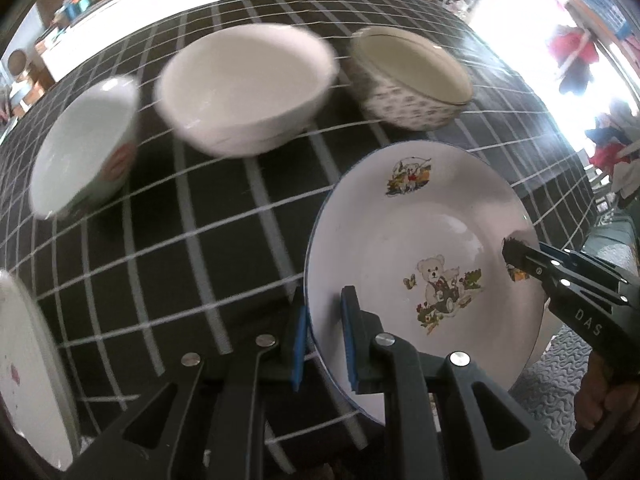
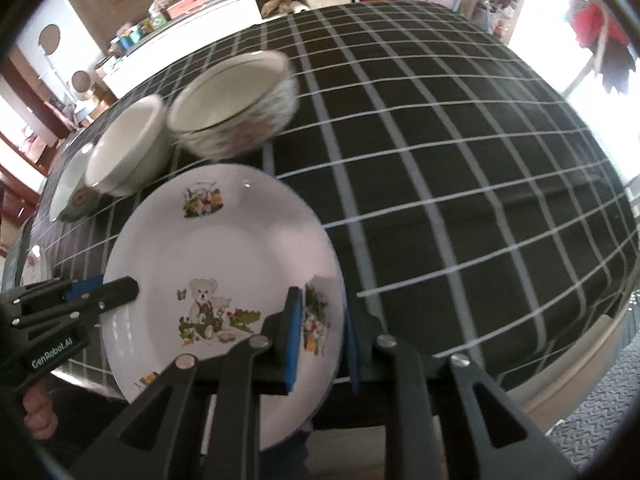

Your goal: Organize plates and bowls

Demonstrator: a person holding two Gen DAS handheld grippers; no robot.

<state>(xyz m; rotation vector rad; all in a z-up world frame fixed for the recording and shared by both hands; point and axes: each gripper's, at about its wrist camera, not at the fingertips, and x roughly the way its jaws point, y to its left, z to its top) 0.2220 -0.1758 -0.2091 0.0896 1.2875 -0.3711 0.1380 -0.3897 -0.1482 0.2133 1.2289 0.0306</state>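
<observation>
The left gripper (image 1: 324, 344) is clamped on the near-left rim of the teddy-bear plate (image 1: 420, 240), one blue pad above the rim and one beneath. The right gripper (image 2: 320, 340) straddles the opposite rim of the same plate, its inner pad lying on the plate's face; whether its outer pad presses the underside cannot be told. The plate hangs tilted above the counter (image 1: 200, 220), which wears a black cloth with a white grid. Beyond the plate's far edge stand three bowls in a row: a floral-patterned bowl (image 1: 412, 80) nearest it, a plain white bowl (image 1: 244, 88) beside that, and a white bowl with a red mark (image 1: 88, 144) farthest off. Well to the plate's left, another white plate (image 1: 24, 368) shows its edge.
</observation>
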